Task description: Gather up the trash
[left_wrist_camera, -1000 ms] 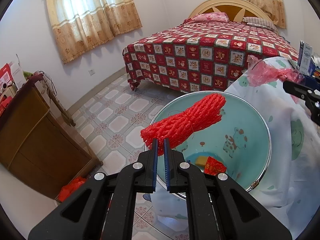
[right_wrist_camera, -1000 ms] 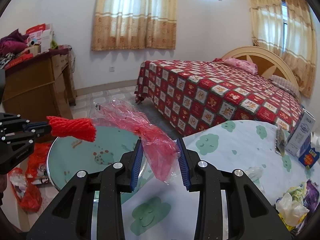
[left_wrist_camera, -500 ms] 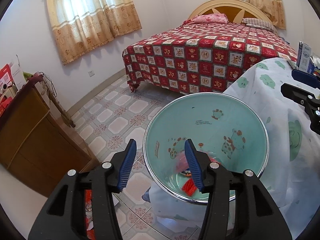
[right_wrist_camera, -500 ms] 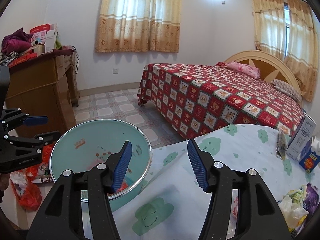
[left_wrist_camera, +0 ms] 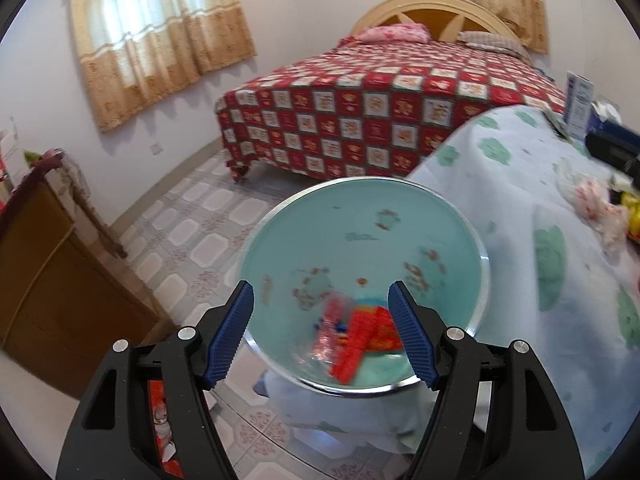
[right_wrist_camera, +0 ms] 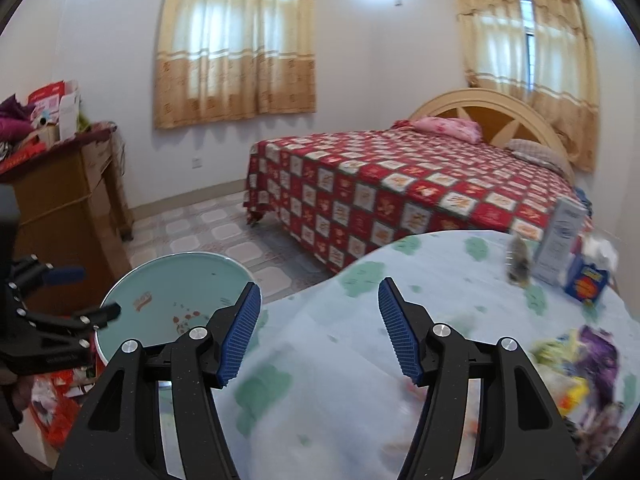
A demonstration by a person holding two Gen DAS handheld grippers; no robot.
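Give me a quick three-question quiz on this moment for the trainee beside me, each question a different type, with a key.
1. True or false: the left gripper is clamped on a piece of trash.
2. Multiple choice: the red trash lies (A) on the bed, (B) in the bottom of the basin, (C) on the floor tiles.
3. Short answer: where is trash yet to be collected?

Key
1. False: its jaws are opening, nothing between them.
2. B.
3. On the cloth-covered table, the pile of wrappers at the right edge of the right wrist view, beyond the right gripper.
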